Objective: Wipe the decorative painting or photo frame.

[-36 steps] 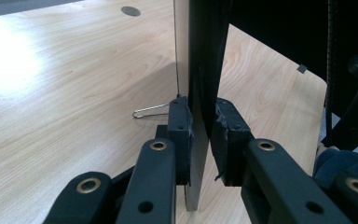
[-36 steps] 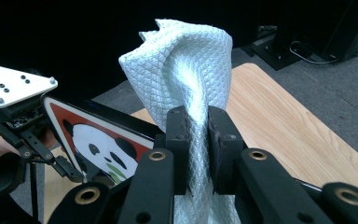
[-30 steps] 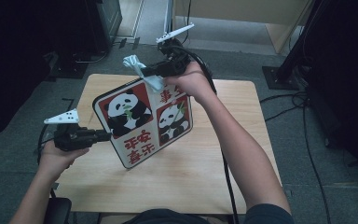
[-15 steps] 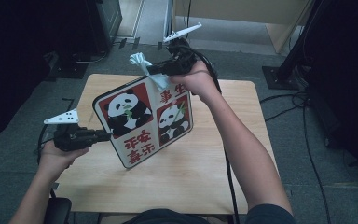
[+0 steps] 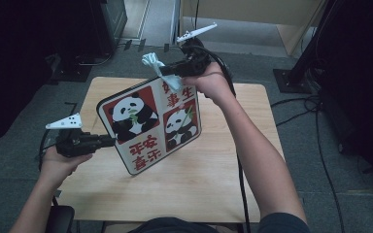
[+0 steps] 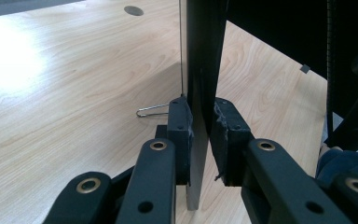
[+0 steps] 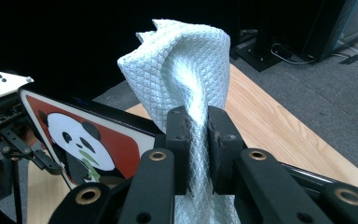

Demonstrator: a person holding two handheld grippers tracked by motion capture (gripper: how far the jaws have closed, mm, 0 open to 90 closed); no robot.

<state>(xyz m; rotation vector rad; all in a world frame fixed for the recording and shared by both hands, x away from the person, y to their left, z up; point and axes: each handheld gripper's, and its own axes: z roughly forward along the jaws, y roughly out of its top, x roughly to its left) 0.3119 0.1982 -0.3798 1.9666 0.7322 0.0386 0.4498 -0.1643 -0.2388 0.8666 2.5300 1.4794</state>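
wiping works best if i keep my left gripper clamped on the board edge while my right gripper, pinching the cloth, presses just below itself.

One panda board, one white cloth, one wire clip and two grippers are showing over one counter.

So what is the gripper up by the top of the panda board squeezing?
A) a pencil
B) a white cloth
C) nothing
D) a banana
B: in the right gripper view the right gripper has its jaws pinched shut on a white cloth with a diamond weave, just above the panda board.
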